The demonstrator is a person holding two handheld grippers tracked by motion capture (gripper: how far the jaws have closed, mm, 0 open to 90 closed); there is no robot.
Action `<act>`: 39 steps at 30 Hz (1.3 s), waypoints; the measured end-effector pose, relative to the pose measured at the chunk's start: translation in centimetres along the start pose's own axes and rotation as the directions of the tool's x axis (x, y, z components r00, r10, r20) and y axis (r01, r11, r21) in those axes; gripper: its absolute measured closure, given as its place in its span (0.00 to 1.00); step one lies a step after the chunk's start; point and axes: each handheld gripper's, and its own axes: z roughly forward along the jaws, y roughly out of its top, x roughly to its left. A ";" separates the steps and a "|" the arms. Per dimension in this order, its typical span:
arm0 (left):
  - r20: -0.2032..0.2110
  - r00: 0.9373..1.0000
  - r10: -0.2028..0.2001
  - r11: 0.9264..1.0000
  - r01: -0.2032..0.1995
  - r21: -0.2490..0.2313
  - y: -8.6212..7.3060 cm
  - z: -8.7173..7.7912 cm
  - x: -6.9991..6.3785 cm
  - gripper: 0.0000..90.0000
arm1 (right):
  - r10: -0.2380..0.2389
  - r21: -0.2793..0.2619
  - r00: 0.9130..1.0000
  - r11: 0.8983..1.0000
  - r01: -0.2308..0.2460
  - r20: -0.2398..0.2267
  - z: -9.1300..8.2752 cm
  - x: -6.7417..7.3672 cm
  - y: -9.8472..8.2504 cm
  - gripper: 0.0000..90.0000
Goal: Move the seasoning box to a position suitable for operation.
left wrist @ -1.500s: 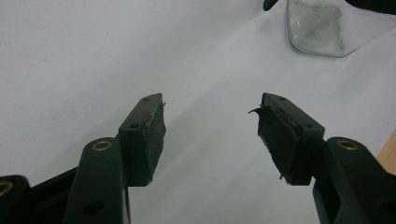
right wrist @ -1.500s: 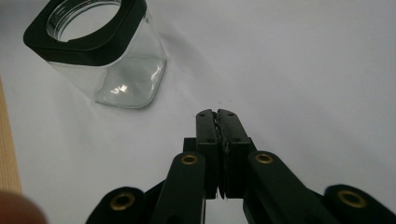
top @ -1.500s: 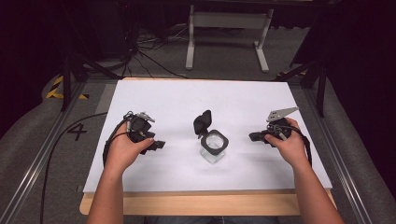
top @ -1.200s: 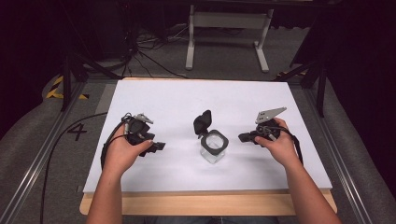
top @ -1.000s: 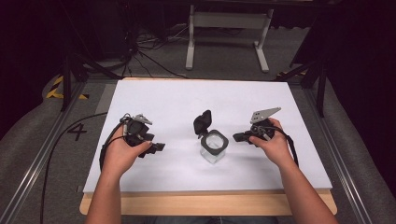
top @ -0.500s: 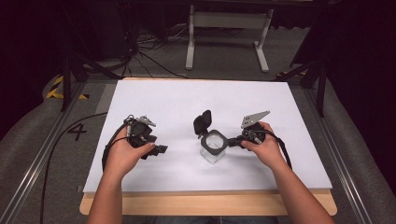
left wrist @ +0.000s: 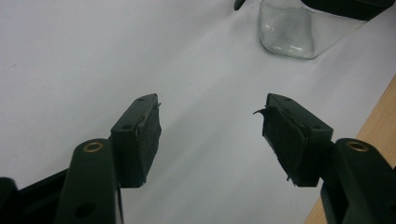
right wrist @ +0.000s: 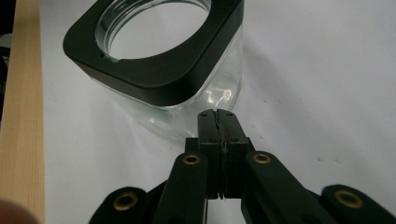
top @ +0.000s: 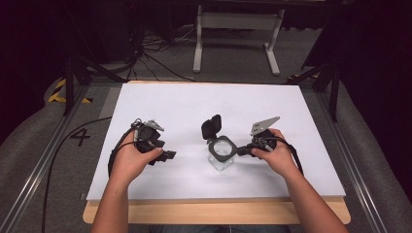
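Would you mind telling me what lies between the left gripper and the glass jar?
Nothing: in the high view, only bare white table separates the left gripper from the glass jar.

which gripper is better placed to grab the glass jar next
Right. The right gripper sits beside the glass jar, its shut tips right at the jar wall, so it needs only to open. The left gripper is open but farther off across the white sheet.
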 end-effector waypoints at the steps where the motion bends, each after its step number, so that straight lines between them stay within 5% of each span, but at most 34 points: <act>1: 0.001 1.000 -0.001 1.000 0.001 0.002 0.0 0.0 0.0 0.41 | -0.001 0.004 1.000 1.000 0.001 -0.002 0.0 0.1 0.0 1.00; 11: 0.017 1.000 0.010 1.000 -0.010 0.004 0.5 0.5 -0.1 0.41 | -0.011 0.040 0.999 0.999 0.013 -0.047 0.4 1.3 0.1 1.00; 16: 0.018 1.000 0.013 1.000 -0.013 0.005 0.6 0.5 0.0 0.41 | -0.043 0.104 0.998 0.993 0.047 -0.043 1.1 2.1 0.2 1.00; 32: 0.027 0.999 0.021 1.000 -0.021 0.007 0.7 0.6 -0.1 0.40 | -0.072 0.132 0.993 0.988 0.084 -0.096 2.4 3.0 0.5 1.00; 38: 0.088 0.995 0.057 0.998 -0.057 -0.003 1.0 0.8 -0.8 0.54 | -0.062 0.096 0.997 0.993 0.066 -0.049 0.8 2.6 0.5 1.00; 39: 0.101 0.993 0.069 0.998 -0.069 -0.001 1.1 0.7 -1.0 0.62 | -0.054 0.080 0.998 0.995 0.057 -0.033 0.1 2.5 0.5 1.00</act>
